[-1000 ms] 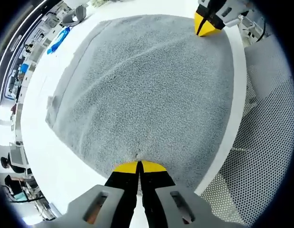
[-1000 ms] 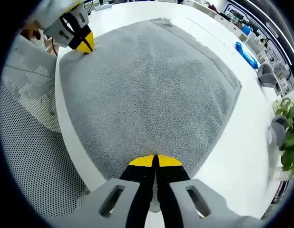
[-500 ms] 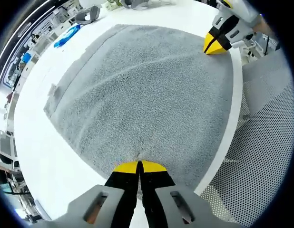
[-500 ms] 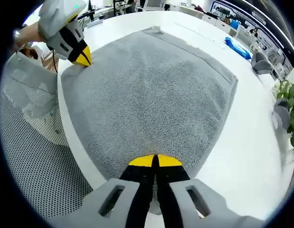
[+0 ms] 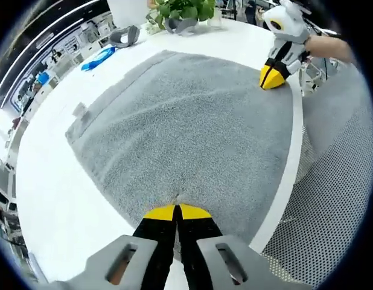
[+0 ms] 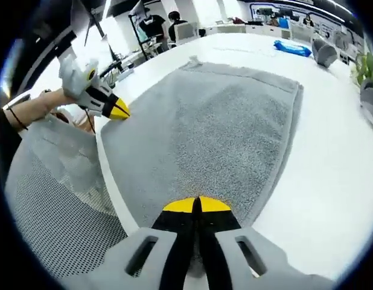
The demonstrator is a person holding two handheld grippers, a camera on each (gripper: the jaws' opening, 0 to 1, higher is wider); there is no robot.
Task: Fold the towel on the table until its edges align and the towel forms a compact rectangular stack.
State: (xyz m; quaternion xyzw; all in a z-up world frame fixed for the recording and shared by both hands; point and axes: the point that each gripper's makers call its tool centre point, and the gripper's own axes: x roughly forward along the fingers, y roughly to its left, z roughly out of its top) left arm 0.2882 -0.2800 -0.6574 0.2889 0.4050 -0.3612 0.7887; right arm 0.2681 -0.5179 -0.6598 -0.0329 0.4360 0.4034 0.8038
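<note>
Grey towel (image 5: pixel 180 127) spread flat on white tabletop (image 5: pixel 47 205). Left gripper (image 5: pixel 176 212) at 6 o'clock, right gripper (image 6: pixel 197 204) likewise, jaws of each clamped on a near towel corner.

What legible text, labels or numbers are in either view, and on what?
None can be read.
Towel: plain grey; a small tag at one edge is too small to tell if printed.
Left hand-held gripper and right hand-held gripper: yellow tips, no markings visible.
Background screens: bright, too blurred to read.
</note>
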